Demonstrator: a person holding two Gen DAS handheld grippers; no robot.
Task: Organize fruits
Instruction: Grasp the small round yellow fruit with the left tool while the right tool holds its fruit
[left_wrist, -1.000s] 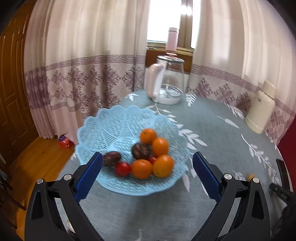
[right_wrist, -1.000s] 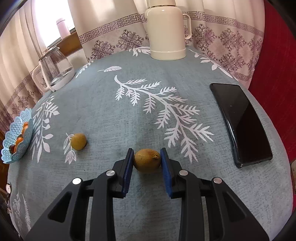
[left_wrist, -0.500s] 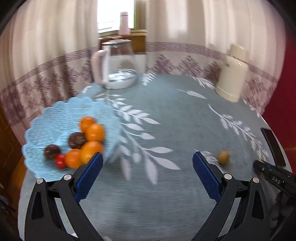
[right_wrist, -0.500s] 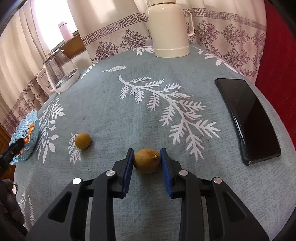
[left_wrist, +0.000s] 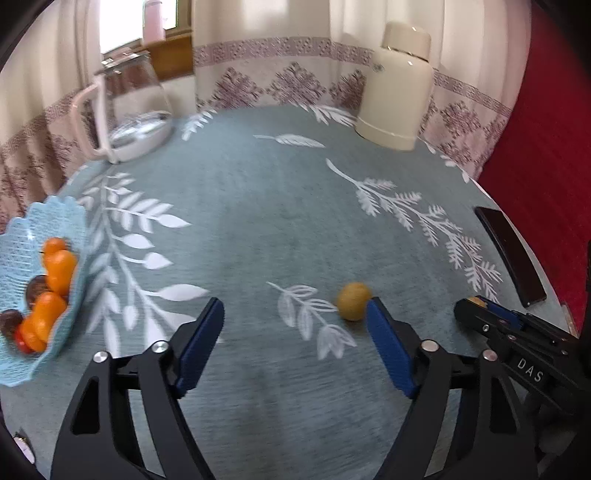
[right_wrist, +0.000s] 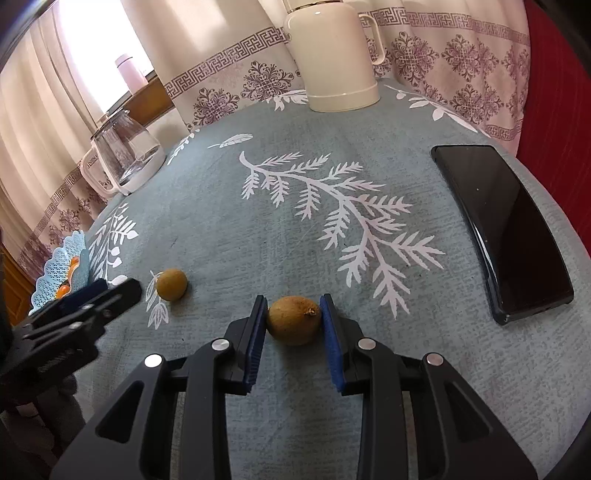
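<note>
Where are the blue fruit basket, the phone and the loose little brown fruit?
blue fruit basket (left_wrist: 22, 236): left wrist view, bare lattice wall.
phone (right_wrist: 506, 229): right wrist view, middle of dark screen.
loose brown fruit (right_wrist: 171, 284): right wrist view, centre of its skin.

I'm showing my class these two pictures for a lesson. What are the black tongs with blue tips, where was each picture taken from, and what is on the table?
Each pair of tongs is a hand-held gripper with a camera looking along its fingers; a person holds one in each hand. One picture comes from the left gripper, open and empty. The other comes from the right gripper, whose blue pads sit on either side of a brownish fruit. A smaller fruit lies loose on the tablecloth. Also there: a blue basket of fruit, a glass kettle, a cream flask and a dark phone.
</note>
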